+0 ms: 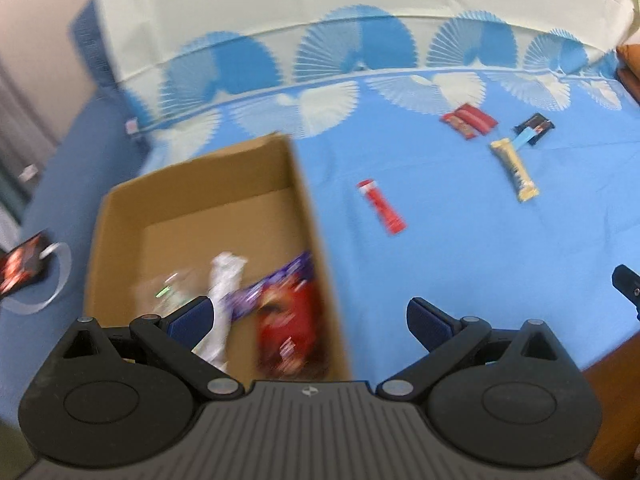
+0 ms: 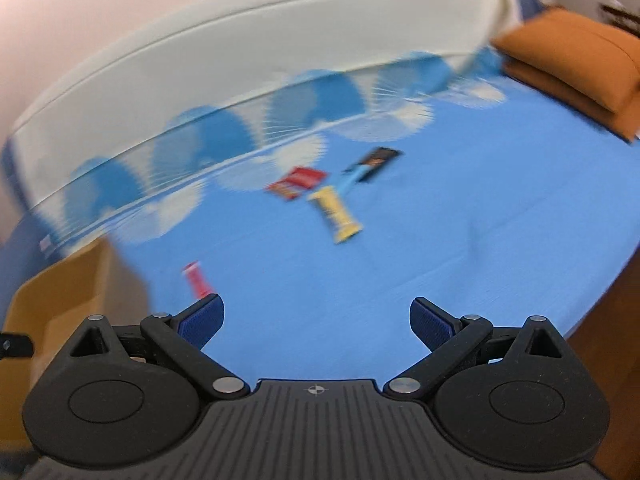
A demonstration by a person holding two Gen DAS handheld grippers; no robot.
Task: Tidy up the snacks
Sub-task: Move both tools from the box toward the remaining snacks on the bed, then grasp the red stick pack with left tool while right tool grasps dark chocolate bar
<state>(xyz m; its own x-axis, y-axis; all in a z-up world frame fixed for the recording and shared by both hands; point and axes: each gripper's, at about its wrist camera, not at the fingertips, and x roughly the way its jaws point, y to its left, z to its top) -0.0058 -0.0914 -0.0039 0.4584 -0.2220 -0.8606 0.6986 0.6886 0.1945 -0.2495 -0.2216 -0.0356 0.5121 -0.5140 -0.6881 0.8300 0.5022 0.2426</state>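
An open cardboard box (image 1: 304,184) sits on the blue bed sheet (image 1: 460,248). Inside it lie a red snack bag (image 1: 288,328), a purple wrapper (image 1: 276,284), a white wrapper (image 1: 224,292) and a clear packet (image 1: 168,292). My left gripper (image 1: 310,320) is open and empty above the box's near right corner. On the sheet lie a red bar (image 1: 382,206), a yellow bar (image 1: 516,170), a red packet (image 1: 470,120) and a black-and-blue packet (image 1: 534,128). My right gripper (image 2: 316,322) is open and empty above the sheet, with the red bar (image 2: 196,280) by its left finger.
A white-and-blue patterned pillow (image 1: 352,12) runs along the far side. An orange cushion (image 2: 576,68) lies at the far right. A phone (image 1: 22,268) with a white cable lies left of the box. The wooden bed edge (image 1: 616,392) shows at the near right.
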